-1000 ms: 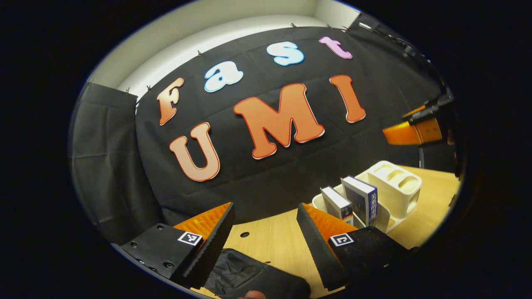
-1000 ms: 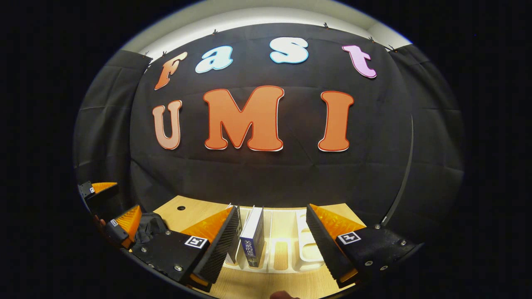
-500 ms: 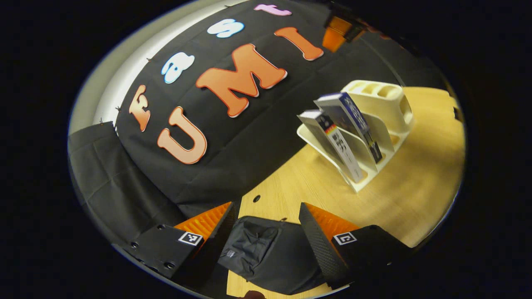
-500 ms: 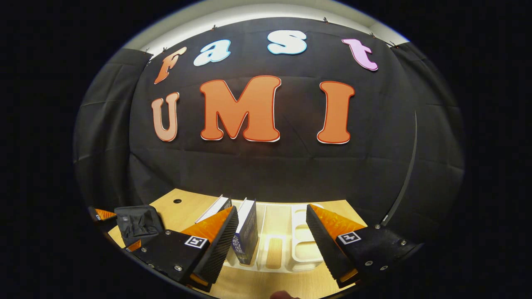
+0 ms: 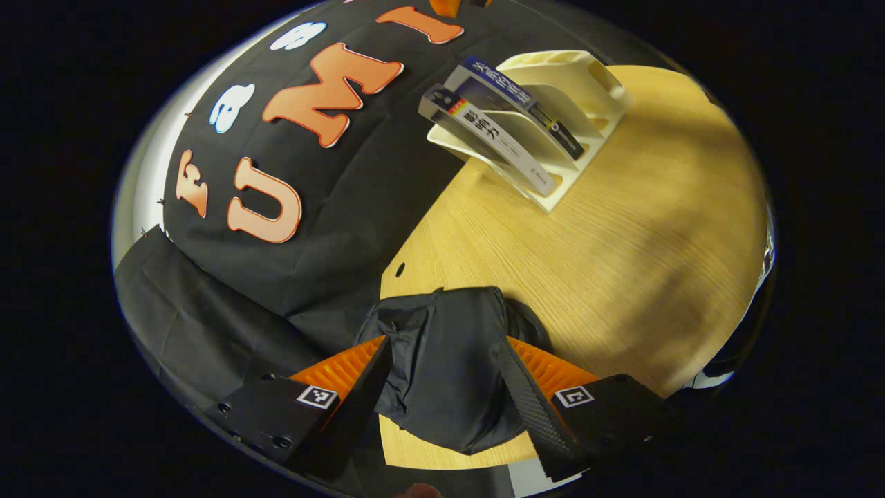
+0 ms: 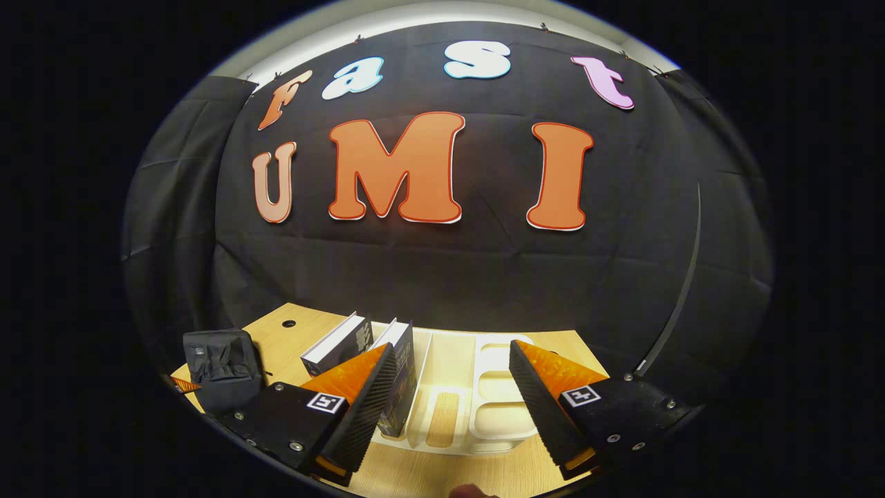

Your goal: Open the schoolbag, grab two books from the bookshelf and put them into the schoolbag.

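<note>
In the left gripper view the left gripper (image 5: 442, 387) hangs over the near left part of the wooden table (image 5: 643, 263) with its jaws spread wide; the black schoolbag (image 5: 449, 366) lies on the table between and beyond the two fingers, wider than the gap they leave, and whether either finger touches the cloth cannot be told; the bag's long axis runs away from the camera toward the booth's wall, and its crumpled top looks closed. Farther right and well apart from the bag, the cream bookshelf (image 5: 553, 111) stands near the wall; two books sit in its left slots, the white-spined book (image 5: 494, 142) outermost and the blue book (image 5: 518, 104) beside it, both leaning and with spines toward the table's middle; the cups at the shelf's right end hold nothing visible. In the right gripper view the schoolbag (image 6: 221, 366) sits at far left; the right gripper (image 6: 449, 401) hovers before the bookshelf (image 6: 484, 408), jaws wide apart and holding nothing, the blue book (image 6: 401, 373) just behind its left finger, the white-spined book (image 6: 335, 346) left of it.
</note>
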A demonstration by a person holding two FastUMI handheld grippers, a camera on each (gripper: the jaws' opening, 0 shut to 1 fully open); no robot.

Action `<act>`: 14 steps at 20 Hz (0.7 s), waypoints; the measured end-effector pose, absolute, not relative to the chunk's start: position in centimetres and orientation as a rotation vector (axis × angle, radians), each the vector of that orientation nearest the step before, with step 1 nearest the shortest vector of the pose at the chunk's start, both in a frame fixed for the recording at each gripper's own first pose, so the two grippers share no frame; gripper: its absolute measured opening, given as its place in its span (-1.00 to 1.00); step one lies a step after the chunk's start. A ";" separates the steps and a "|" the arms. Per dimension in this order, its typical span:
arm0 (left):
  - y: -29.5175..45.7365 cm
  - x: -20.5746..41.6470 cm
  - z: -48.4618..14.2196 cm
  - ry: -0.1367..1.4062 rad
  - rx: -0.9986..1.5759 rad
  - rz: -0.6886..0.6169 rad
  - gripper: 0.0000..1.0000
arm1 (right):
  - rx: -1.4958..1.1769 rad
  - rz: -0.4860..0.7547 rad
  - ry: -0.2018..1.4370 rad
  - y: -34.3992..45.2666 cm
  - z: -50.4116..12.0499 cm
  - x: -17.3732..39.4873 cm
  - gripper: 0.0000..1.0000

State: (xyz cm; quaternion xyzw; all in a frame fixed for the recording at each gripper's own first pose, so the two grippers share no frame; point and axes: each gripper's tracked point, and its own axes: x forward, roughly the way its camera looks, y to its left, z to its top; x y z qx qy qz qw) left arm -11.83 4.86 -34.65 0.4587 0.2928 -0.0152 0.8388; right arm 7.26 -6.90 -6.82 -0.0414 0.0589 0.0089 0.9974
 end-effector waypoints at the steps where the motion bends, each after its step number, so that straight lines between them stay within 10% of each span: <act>1: 5.0 -12.2 -35.7 0.639 0.977 -0.041 0.96 | -0.083 0.019 0.118 -7.0 -6.9 7.3 0.95; 14: 9.9 -8.8 -38.4 0.708 1.073 0.112 0.92 | -0.051 -0.034 0.098 -11.1 -6.1 6.2 0.95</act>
